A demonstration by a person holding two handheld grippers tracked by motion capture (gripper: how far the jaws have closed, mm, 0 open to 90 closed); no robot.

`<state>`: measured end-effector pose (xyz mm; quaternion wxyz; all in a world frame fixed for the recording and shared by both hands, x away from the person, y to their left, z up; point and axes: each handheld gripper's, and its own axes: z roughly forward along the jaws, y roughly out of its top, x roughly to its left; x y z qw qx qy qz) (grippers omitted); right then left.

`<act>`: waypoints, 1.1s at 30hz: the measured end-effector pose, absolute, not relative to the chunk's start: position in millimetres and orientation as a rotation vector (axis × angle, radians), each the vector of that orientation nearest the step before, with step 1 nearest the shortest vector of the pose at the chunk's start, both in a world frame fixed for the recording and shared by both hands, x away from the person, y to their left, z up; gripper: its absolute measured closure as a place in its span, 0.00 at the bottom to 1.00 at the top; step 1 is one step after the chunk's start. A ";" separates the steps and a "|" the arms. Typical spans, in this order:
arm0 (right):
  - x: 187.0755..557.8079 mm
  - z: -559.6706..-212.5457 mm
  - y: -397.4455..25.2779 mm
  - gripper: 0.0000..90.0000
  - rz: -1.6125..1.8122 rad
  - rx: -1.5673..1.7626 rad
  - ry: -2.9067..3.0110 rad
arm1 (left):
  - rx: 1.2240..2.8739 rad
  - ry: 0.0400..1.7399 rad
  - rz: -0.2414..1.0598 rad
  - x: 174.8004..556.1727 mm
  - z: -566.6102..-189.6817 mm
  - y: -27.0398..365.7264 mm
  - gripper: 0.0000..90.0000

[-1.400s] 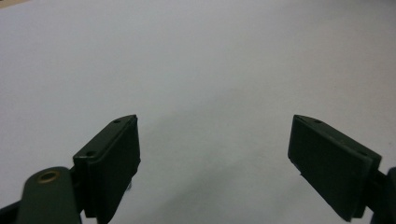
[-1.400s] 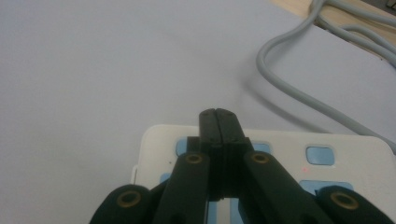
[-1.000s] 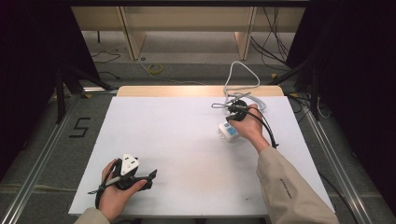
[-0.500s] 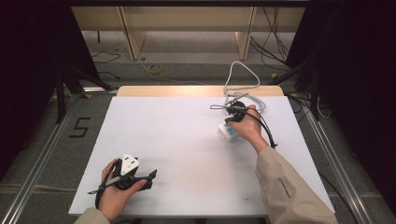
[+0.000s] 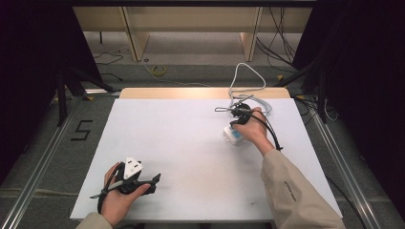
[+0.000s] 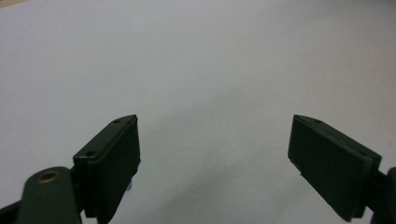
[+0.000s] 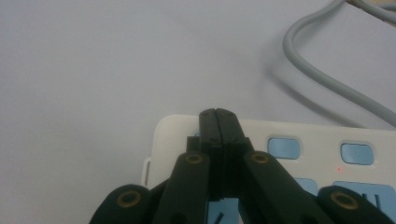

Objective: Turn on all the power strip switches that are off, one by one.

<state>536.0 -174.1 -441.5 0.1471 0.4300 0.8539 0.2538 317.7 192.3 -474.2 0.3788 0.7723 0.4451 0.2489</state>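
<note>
White counter (image 5: 181, 143) w/ wood strip (image 5: 200, 93) at far edge. Grey floor (image 5: 43, 143), black "5" mark (image 5: 82, 130) on left. Wood shelf unit (image 5: 191, 24) behind, cables (image 5: 157, 71) on floor. Dark curtains (image 5: 363, 71) both sides.

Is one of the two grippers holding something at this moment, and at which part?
Nothing is held. The left gripper is open above bare table; the right gripper is shut, tips over the white power strip, gripping nothing.

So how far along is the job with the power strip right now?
The right gripper has reached the power strip, jaws shut, tips over its blue buttons. Whether one is pressed yet I can't tell. The left gripper waits open above bare table.
</note>
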 end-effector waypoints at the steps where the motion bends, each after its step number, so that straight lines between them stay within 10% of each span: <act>1: 536.1 -441.5 -174.2 1.00 0.729 1.238 2.457 | 1.973 1.137 0.636 317.7 -474.2 192.2 0.18; 33: 536.4 -443.8 -173.6 1.00 0.678 1.219 2.437 | 1.978 1.130 0.639 318.1 -473.8 192.2 0.18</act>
